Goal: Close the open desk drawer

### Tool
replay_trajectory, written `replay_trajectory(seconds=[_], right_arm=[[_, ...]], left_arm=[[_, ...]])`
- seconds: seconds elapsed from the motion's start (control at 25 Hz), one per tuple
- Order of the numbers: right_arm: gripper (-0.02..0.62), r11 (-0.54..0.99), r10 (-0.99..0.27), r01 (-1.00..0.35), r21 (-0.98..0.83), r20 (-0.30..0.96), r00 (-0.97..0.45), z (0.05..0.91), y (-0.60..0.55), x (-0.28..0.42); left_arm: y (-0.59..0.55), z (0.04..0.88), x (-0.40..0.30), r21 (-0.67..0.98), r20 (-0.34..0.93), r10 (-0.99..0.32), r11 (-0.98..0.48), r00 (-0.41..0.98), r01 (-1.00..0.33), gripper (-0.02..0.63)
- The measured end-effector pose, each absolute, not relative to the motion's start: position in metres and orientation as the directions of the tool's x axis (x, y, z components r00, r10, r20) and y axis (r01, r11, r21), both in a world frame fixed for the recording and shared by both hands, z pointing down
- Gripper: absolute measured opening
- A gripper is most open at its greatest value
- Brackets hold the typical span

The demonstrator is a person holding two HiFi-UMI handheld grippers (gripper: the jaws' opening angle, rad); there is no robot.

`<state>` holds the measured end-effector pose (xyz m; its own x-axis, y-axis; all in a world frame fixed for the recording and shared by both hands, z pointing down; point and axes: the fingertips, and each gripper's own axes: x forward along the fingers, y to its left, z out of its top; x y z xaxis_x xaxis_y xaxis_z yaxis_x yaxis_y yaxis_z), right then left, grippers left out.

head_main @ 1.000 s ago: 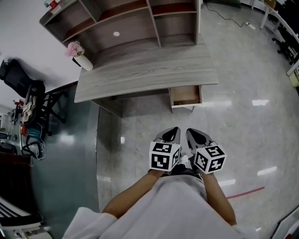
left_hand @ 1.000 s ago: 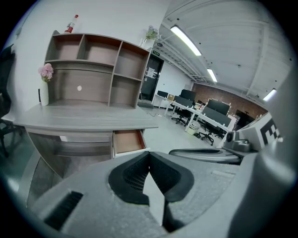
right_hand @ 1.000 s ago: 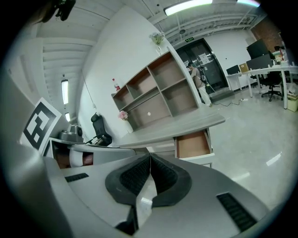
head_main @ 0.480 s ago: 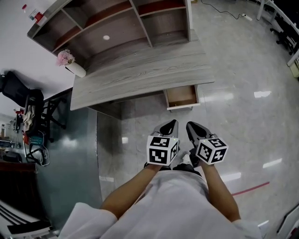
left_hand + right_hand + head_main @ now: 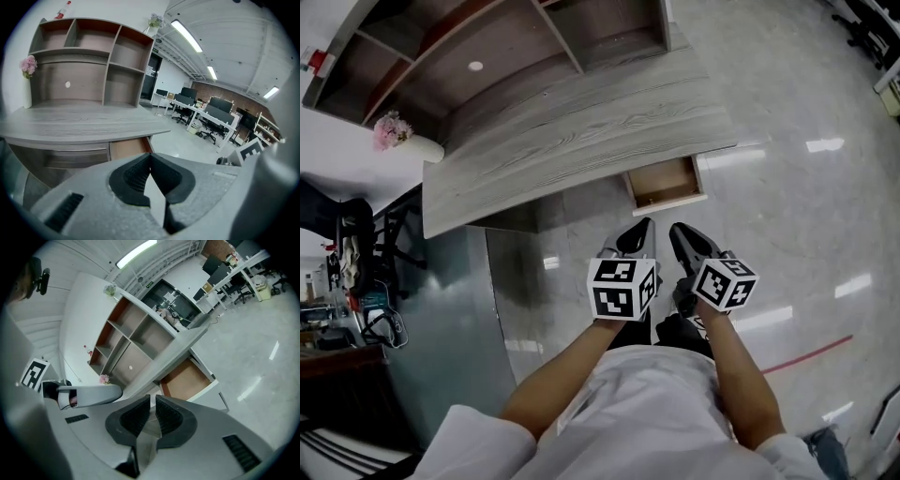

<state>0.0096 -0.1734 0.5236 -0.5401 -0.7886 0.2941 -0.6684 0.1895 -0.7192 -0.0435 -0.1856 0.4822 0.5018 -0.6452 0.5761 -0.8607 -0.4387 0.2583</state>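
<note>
Head view: grey wood-grain desk. Its shallow brown-lined drawer with a white front stands pulled out under the right end. Nothing is done yet and the whole push is left. Left gripper and right gripper hang side by side near the drawer front, touching nothing.

Left gripper view: jaws clenched, empty. The drawer is only a brown sliver under the desk edge.

Right gripper view: jaws pressed together, empty. Only this view shows the drawer's bare inside and front panel clearly.
</note>
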Motion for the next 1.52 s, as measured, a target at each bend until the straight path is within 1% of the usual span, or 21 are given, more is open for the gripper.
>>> replay_trajectory(seconds=[0.24,0.48,0.52,0.6,0.72,0.88,0.96,1.08,1.32,1.52], right_arm=[[0.004,0.09,-0.829,-0.63,-0.772,0.293,-0.477,0.56,-0.198,0.015],[0.006,-0.018,-0.848,-0.57,-0.822,0.314,-0.426,0.598,-0.209,0.019],[0.026,-0.031,-0.849,-0.555,-0.831,0.315,-0.425,0.603,-0.211,0.018],[0.111,-0.049,-0.846,-0.529,-0.847,0.316,-0.428,0.611,-0.216,0.017],[0.137,-0.095,-0.845,-0.493,-0.865,0.332,-0.42,0.626,-0.222,0.019],[0.181,-0.156,-0.858,-0.39,-0.908,0.32,-0.401,0.643,-0.231,0.019],[0.196,-0.168,-0.863,-0.358,-0.918,0.313,-0.396,0.651,-0.236,0.018],[0.209,-0.185,-0.868,-0.33,-0.926,0.311,-0.387,0.658,-0.242,0.019],[0.207,-0.224,-0.869,-0.318,-0.921,0.336,-0.364,0.671,-0.249,0.019],[0.199,-0.233,-0.879,-0.284,-0.93,0.327,-0.348,0.674,-0.25,0.02]], left_arm=[[-0.209,0.504,-0.044,0.231,0.605,-0.611,-0.479,0.511,-0.847,0.003],[-0.23,0.522,-0.041,0.241,0.618,-0.59,-0.488,0.52,-0.839,0.003],[-0.234,0.523,-0.04,0.24,0.619,-0.586,-0.493,0.523,-0.836,0.003],[-0.24,0.526,-0.039,0.236,0.624,-0.578,-0.501,0.525,-0.832,0.003],[-0.249,0.53,-0.04,0.235,0.634,-0.57,-0.501,0.522,-0.833,0.003],[-0.255,0.534,-0.045,0.234,0.646,-0.563,-0.497,0.515,-0.836,0.003],[-0.258,0.537,-0.048,0.231,0.652,-0.562,-0.493,0.51,-0.839,0.003],[-0.261,0.539,-0.05,0.227,0.661,-0.557,-0.49,0.503,-0.841,0.003],[-0.262,0.542,-0.054,0.219,0.674,-0.546,-0.495,0.498,-0.84,0.003],[-0.261,0.543,-0.056,0.218,0.677,-0.547,-0.49,0.493,-0.844,0.003]])
